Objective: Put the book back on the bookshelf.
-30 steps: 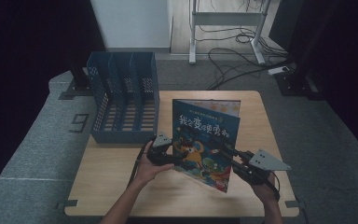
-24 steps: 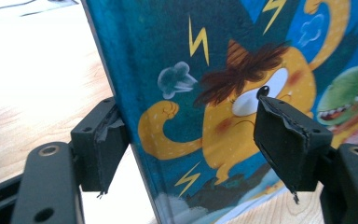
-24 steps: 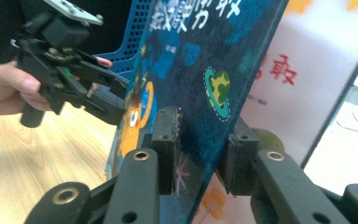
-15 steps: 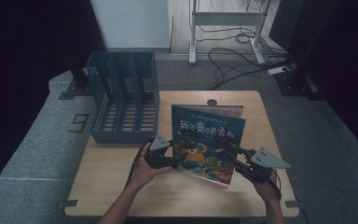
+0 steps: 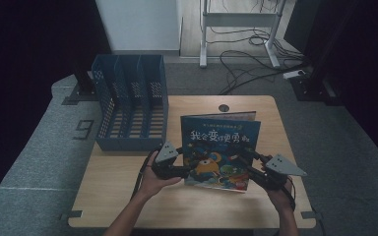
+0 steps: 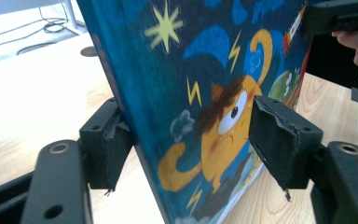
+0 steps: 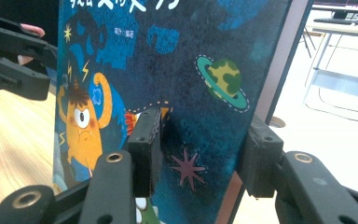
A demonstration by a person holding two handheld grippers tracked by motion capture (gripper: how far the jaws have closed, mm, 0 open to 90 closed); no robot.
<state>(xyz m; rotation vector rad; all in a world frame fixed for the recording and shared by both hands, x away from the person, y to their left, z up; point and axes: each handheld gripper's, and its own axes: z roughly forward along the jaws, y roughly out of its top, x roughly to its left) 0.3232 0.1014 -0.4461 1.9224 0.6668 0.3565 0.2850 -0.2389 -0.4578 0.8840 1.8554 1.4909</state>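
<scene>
Book: a picture book with a dark blue cover stands upright near the front of the worktop, cover facing the person, lower edge on or just above the wood; contact cannot be told.
Left gripper: the left gripper is at the book's lower left edge; in the left gripper view its jaws straddle that edge, one pad against the back, the other standing off the cover, so a firm clamp cannot be told.
Right gripper: the right gripper is at the lower right edge, jaws clamped on the book, one pad on the cover, one behind.
File rack: a blue slotted rack stands at the worktop's rear left, apart from the book.
Hands: left hand, right hand.
</scene>
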